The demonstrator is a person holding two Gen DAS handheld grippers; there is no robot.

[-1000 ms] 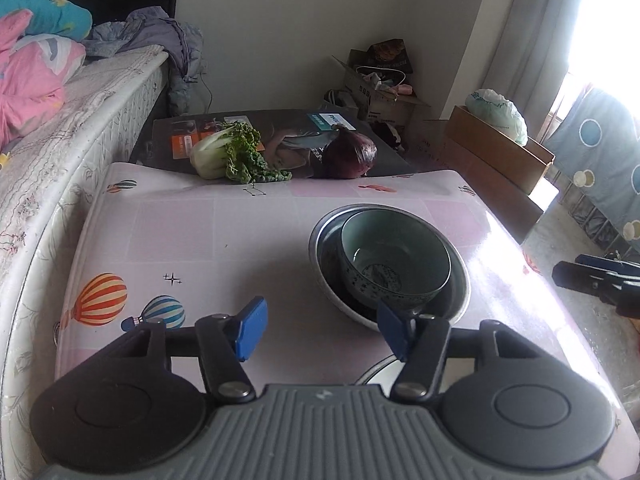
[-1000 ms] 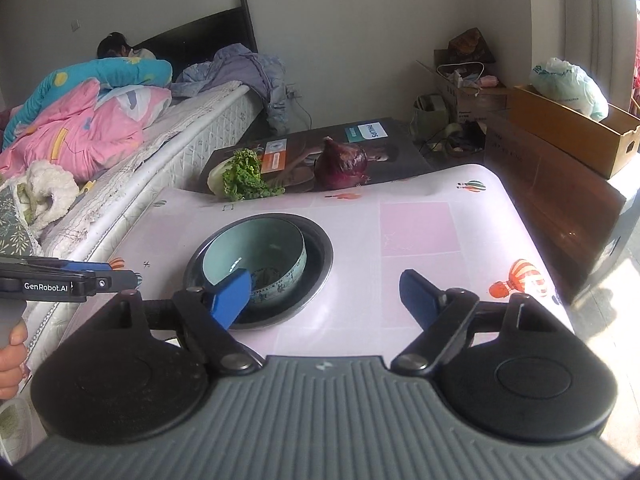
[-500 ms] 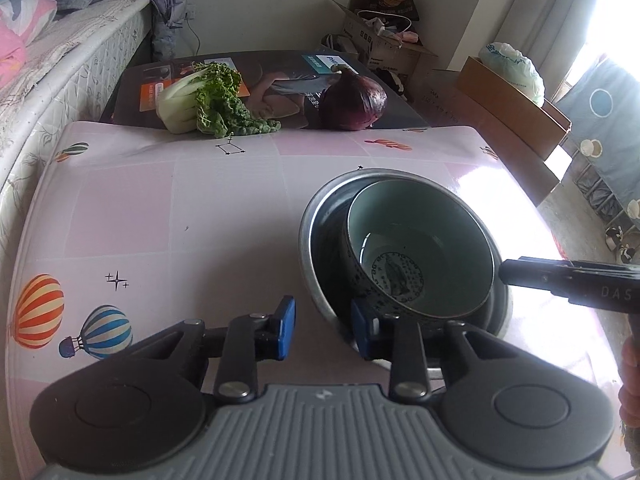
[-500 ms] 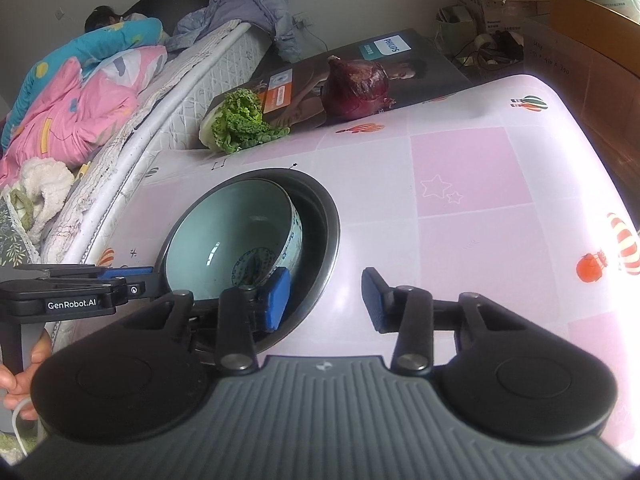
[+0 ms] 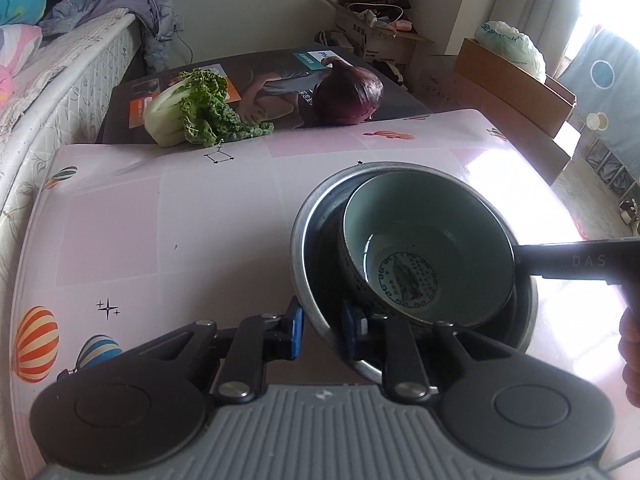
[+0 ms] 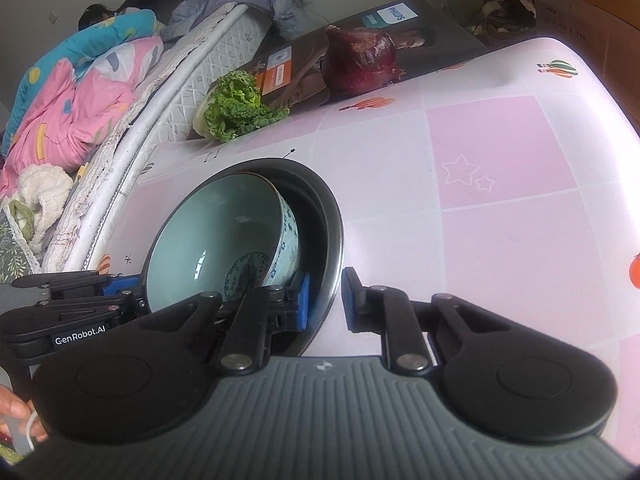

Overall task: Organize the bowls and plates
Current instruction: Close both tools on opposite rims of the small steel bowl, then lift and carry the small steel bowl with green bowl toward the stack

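A metal bowl (image 5: 380, 165) (image 6: 336, 232) stands on the pink patterned table (image 5: 160, 220) (image 6: 500, 240). A pale green ceramic bowl (image 5: 420, 232) (image 6: 224, 232) sits tilted inside it. My left gripper (image 5: 322, 332) straddles the metal bowl's near left rim, one pad outside and one inside. Its jaws are closing and press on the wall. My right gripper (image 6: 325, 300) is shut on the opposite rim, one pad inside and one outside. Each gripper shows in the other's view: the right gripper (image 5: 560, 260) as a dark bar, the left gripper (image 6: 120, 288) beside the bowl.
A leafy cabbage (image 5: 188, 112) and a red cabbage (image 5: 348, 94) lie on a dark flat box at the table's far edge. A bed (image 6: 80, 100) runs along the left side. Cardboard boxes (image 5: 516, 76) stand at the right. A hand (image 6: 16, 412) holds the left gripper.
Both grippers came down and forward onto the metal bowl. Their jaws went from wide apart to narrow around its rim on opposite sides.
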